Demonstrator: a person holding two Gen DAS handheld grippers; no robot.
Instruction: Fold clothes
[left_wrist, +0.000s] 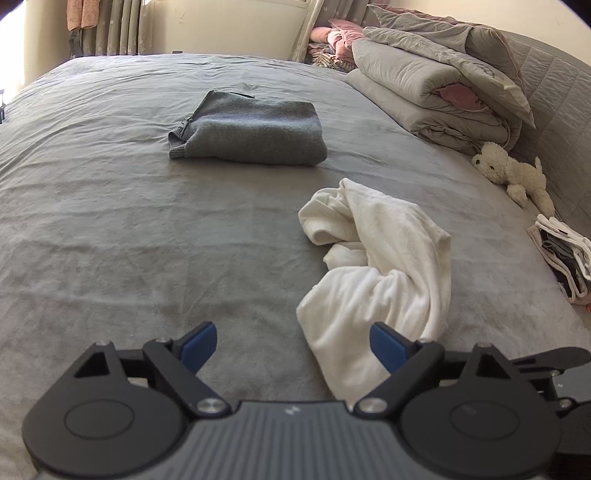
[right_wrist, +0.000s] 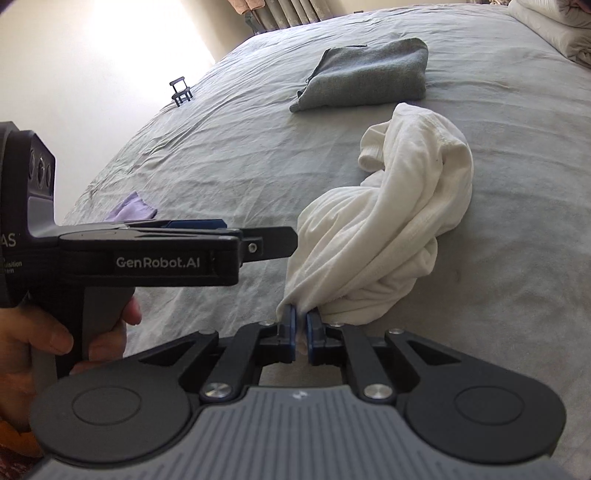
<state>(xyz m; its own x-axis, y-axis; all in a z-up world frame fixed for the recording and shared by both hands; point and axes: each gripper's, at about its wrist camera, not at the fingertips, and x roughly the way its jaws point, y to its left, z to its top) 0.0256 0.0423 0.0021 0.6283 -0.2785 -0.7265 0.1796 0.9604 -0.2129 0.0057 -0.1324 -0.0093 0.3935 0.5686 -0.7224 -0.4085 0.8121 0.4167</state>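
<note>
The bed (left_wrist: 110, 221) lies bare across its whole left half, open for a gripper to pass. The crumpled white shirt (left_wrist: 388, 258) blocks the near right, and the folded grey sweater (left_wrist: 251, 133) sits beyond it, a clear strip between them. Stacked quilts (left_wrist: 436, 92), a plush toy (left_wrist: 513, 173) and what seems a small folded pile (left_wrist: 565, 254) crowd the right edge.

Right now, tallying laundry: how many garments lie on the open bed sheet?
2: a folded grey sweater mid-bed, and a crumpled white shirt nearer, pinched by the right gripper.
</note>
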